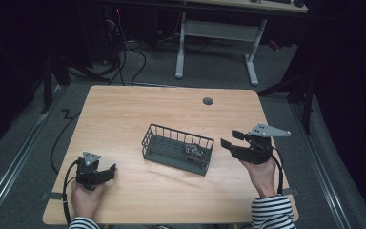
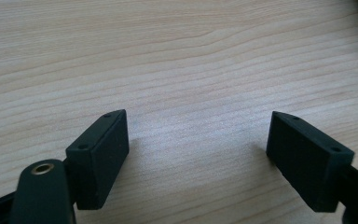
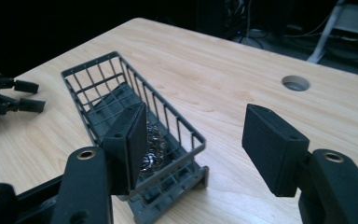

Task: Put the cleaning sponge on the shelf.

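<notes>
Right gripper view – tangled metal piece [image 3: 151, 149] inside basket [image 3: 93, 74]

The wooden table [image 1: 124, 109] had a round grommet hole [image 1: 208, 101] near its far edge. Beyond it, on the grey floor [image 1: 219, 71], stood the white legs of a second desk [image 1: 181, 47], and black cables [image 1: 124, 57] trailed (some looping toward the table's left side) across the carpet.

— What's your counter [image 1: 124, 109] like?
— Pale wood grain, a round cable hole [image 1: 208, 101] near its far edge.
— What's sitting on it?
— A dark wire basket [image 1: 177, 149] at the middle, standing at a slant.
</notes>
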`<state>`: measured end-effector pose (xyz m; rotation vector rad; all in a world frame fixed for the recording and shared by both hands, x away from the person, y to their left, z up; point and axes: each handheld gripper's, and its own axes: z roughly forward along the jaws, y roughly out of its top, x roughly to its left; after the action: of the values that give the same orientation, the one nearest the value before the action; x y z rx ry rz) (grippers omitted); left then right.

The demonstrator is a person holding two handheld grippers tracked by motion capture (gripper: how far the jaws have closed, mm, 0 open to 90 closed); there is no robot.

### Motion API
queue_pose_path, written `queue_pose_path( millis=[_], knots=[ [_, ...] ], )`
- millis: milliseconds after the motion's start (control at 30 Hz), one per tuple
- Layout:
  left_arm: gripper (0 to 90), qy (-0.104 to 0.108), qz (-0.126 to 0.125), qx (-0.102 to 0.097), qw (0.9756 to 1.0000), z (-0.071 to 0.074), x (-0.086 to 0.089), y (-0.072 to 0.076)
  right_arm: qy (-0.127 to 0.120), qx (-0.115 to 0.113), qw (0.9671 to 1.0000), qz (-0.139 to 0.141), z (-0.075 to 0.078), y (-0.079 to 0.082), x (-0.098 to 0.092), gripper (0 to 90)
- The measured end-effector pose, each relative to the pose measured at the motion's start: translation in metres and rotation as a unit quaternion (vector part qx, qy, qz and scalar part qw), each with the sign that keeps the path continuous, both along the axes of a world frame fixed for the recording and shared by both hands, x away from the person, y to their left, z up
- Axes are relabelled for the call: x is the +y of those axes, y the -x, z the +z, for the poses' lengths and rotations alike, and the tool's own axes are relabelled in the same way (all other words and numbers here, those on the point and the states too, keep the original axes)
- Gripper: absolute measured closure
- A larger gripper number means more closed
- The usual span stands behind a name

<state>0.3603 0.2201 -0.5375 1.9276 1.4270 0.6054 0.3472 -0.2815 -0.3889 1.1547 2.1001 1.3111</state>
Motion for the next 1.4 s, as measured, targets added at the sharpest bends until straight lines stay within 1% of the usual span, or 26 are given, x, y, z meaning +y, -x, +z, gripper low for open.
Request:
queue_pose_path(
  millis=[67, 100, 267, 400, 633, 733, 867, 1000, 1133, 1167, 1200, 1333, 1400],
  knots=[
    [21.2, 0.0, 0.0, 0.0, 1.0, 0.0, 0.0, 0.0, -0.015, -0.005, 0.9998, -0.008, 0.0, 0.004, -0.007, 41.1],
    [21.2, 0.0, 0.0, 0.0, 1.0, 0.0, 0.0, 0.0, -0.017, -0.005, 0.9998, -0.012, -0.001, 0.005, -0.011, 41.2],
    [21.2, 0.0, 0.0, 0.0, 1.0, 0.0, 0.0, 0.0, -0.015, -0.001, 0.9995, -0.027, -0.007, 0.009, -0.024, 41.4],
    [21.2, 0.0, 0.0, 0.0, 1.0, 0.0, 0.0, 0.0, -0.022, -0.004, 0.9991, -0.035, -0.009, 0.013, -0.032, 41.4],
    [21.2, 0.0, 0.0, 0.0, 1.0, 0.0, 0.0, 0.0, -0.023, -0.001, 0.9986, -0.048, -0.014, 0.018, -0.041, 41.4],
    [21.2, 0.0, 0.0, 0.0, 1.0, 0.0, 0.0, 0.0, -0.028, -0.001, 0.9981, -0.054, -0.018, 0.02, -0.046, 41.4],
    [21.2, 0.0, 0.0, 0.0, 1.0, 0.0, 0.0, 0.0, -0.026, 0.007, 0.9976, -0.064, -0.028, 0.023, -0.051, 41.4],
    [21.2, 0.0, 0.0, 0.0, 1.0, 0.0, 0.0, 0.0, -0.028, 0.01, 0.9971, -0.07, -0.037, 0.025, -0.056, 41.6],
    [21.2, 0.0, -0.001, 0.0, 1.0, 0.0, 0.0, 0.0, -0.032, 0.022, 0.9963, -0.077, -0.049, 0.026, -0.059, 41.6],
    [21.2, 0.0, -0.001, 0.0, 1.0, 0.0, 0.0, 0.0, -0.032, 0.022, 0.9963, -0.077, -0.049, 0.026, -0.059, 41.6],
    [21.2, 0.0, 0.0, 0.0, 1.0, 0.0, 0.0, 0.0, -0.032, 0.025, 0.9961, -0.079, -0.055, 0.027, -0.06, 41.7],
    [21.2, 0.0, 0.0, 0.0, 1.0, 0.0, 0.0, 0.0, -0.035, 0.03, 0.9953, -0.086, -0.063, 0.029, -0.062, 41.7],
    [21.2, 0.0, 0.0, 0.0, 1.0, 0.0, 0.0, 0.0, -0.037, 0.036, 0.9948, -0.088, -0.068, 0.029, -0.063, 41.7]
  ],
)
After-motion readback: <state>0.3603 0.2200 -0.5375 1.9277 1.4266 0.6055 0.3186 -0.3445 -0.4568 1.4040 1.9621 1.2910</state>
